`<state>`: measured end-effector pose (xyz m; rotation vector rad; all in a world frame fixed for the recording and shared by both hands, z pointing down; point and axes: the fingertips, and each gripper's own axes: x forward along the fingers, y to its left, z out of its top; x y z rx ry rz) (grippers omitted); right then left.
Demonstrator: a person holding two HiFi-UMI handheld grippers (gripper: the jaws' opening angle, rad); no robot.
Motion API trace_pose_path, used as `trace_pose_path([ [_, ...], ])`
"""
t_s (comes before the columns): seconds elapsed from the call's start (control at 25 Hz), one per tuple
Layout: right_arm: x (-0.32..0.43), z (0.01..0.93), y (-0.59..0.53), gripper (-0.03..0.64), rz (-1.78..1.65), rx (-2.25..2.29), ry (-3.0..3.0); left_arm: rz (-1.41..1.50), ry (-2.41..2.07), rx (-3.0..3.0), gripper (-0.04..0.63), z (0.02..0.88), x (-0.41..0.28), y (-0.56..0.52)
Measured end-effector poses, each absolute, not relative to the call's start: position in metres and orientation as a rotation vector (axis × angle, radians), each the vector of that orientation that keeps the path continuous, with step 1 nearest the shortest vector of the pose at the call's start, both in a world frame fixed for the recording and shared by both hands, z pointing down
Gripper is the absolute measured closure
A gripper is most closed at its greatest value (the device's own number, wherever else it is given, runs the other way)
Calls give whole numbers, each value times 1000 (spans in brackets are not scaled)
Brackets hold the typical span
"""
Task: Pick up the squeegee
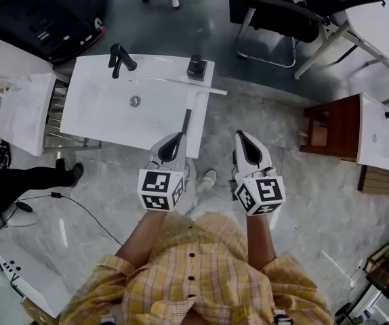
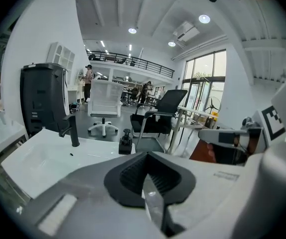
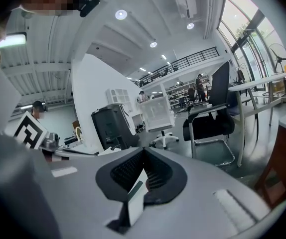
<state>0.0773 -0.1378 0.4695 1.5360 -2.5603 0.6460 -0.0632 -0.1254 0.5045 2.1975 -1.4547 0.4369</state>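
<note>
The squeegee (image 1: 186,117) lies on the right part of the white sink top (image 1: 99,114). Its pale blade runs across near the far edge, and its black handle points back toward me. My left gripper (image 1: 178,138) hovers over the near edge of the sink top with its tip just short of the handle's end; its jaws are shut and hold nothing. My right gripper (image 1: 240,136) is off to the right, over the floor, and is also shut and empty. The left gripper view shows the shut left gripper (image 2: 145,156) above the sink top; its body hides the squeegee. The right gripper (image 3: 143,153) faces the room.
A black faucet (image 1: 120,58) and a black soap dispenser (image 1: 196,67) stand at the sink's far edge. A white side unit (image 1: 25,110) adjoins on the left. A brown cabinet with a second sink (image 1: 377,131) stands at right, an office chair (image 1: 279,15) beyond, and a person's leg (image 1: 38,178) at left.
</note>
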Motion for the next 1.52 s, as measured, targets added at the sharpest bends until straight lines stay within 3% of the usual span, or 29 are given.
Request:
trace_pose_path([
  [1.28,46,567,-190,615,794,1524,-2373,753,-1219,1920,594,639,-74,-195],
  [1.52,42,573,-195,617,802,1519,-2363,781,-1185,1879,536,656,-72,-201],
])
